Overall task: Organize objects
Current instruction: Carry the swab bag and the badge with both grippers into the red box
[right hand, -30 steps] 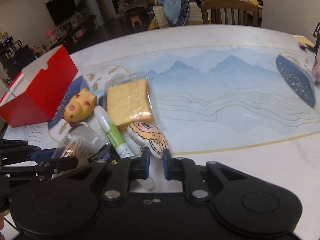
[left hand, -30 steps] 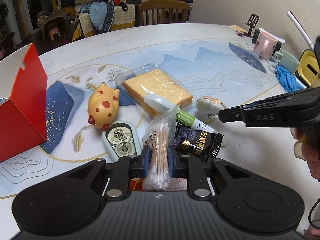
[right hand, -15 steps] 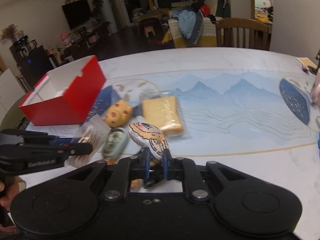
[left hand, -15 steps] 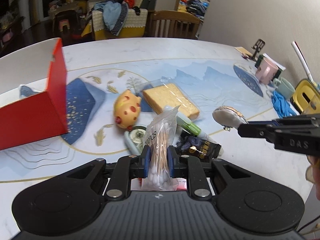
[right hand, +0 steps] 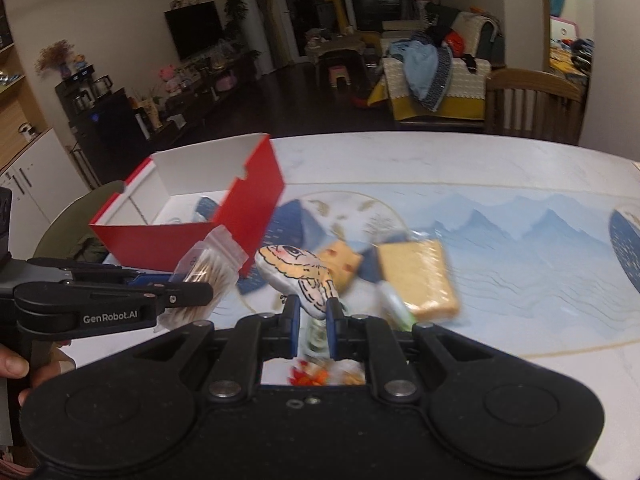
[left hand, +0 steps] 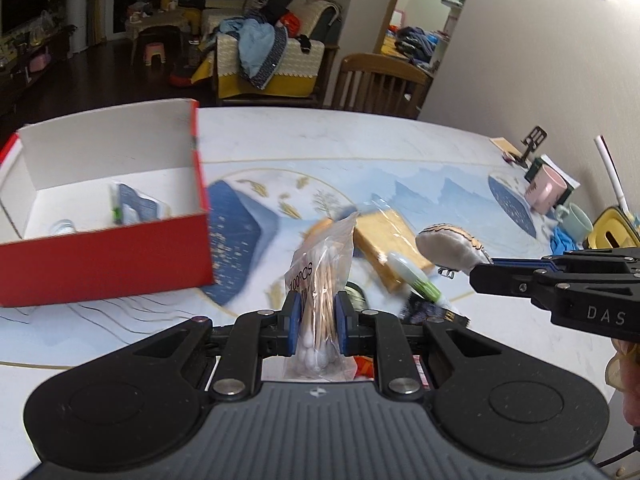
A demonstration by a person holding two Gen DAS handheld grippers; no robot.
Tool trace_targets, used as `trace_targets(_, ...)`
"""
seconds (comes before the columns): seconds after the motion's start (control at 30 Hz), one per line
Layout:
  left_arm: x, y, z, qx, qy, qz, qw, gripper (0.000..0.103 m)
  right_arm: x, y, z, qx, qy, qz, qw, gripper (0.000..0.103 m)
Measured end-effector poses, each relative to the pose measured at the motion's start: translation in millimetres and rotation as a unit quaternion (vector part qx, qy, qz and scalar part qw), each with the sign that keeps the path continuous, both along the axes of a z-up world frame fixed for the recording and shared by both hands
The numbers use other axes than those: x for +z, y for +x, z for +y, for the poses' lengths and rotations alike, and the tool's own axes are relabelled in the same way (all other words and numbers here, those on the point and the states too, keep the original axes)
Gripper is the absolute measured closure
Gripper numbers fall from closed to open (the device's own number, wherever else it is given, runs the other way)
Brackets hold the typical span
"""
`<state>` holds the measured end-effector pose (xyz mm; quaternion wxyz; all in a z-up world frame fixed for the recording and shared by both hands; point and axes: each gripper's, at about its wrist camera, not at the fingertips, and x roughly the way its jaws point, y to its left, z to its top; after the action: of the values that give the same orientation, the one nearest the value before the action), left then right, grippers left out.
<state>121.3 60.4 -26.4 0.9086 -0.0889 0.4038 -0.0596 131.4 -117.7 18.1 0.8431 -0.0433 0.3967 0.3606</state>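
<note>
Now both loads have risen off the bench (left hand: 360,152) since a second ago. The left gripper (left hand: 316,316) has its fingers clamped on a bag of cotton swabs (left hand: 320,280); the right gripper (right hand: 311,314) pinches a painted fish pouch (right hand: 296,276). Both hang just right of the open red box (left hand: 104,256), likely bound for it, while crackers (right hand: 416,276) and other items wait on the bench.

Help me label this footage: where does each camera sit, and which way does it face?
Left wrist: on the left gripper, facing along its jaws, which grip the cotton swab bag; the red box lies ahead-left, the right gripper enters from the right.
Right wrist: on the right gripper, jaws gripping the painted pouch; the left gripper enters from the left.
Shared: box, both held items, cracker pack.
</note>
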Motion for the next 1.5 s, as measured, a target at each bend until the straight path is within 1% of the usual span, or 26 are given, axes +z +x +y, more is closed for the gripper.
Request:
trace_targets(0.13,7.3,-1.8,26.2,0.013,0.000,-0.005,0.9999,0.086,8.7,-5.9,28.6,0.020,0.003,-0.008,1.000,0.090)
trace_targets(0.27,12.9,-4.2,50.8,0.020,0.011,-0.013,0.9996,0.086,17.2,-10.3,56.8,0.035,0.006,-0.018,0.999,0.090)
trace_targets(0.37,16.0,-4.9,69.6,0.025,0.012,-0.017,0.9995,0.086,22.7,-11.9,78.4,0.045,0.007,-0.024,0.999,0.090)
trace_targets(0.6,18.3,-1.2,113.2,0.035,0.020,-0.023,0.9989,0.086,25.1,-10.4,129.1,0.061,-0.002,-0.032,0.998,0.090)
trace_targets(0.93,18.3,18.0,177.2,0.055,0.041,-0.028,0.9973,0.086,15.4,-5.9,197.8,0.080,-0.023,-0.023,0.996,0.090)
trace_targets(1.2,10.2,50.7,222.0,0.059,0.057,-0.002,0.9966,0.086,3.7,-2.2,245.2,0.098,-0.039,-0.016,0.994,0.090)
trace_targets(1.33,4.2,69.7,235.7,0.053,0.077,0.005,0.9956,0.086,-6.0,5.4,263.4,0.095,-0.053,-0.008,0.994,0.090)
trace_targets(1.5,-7.7,94.3,239.2,0.039,0.107,0.015,0.9933,0.086,-20.6,17.8,281.4,0.088,-0.070,0.000,0.994,0.090)
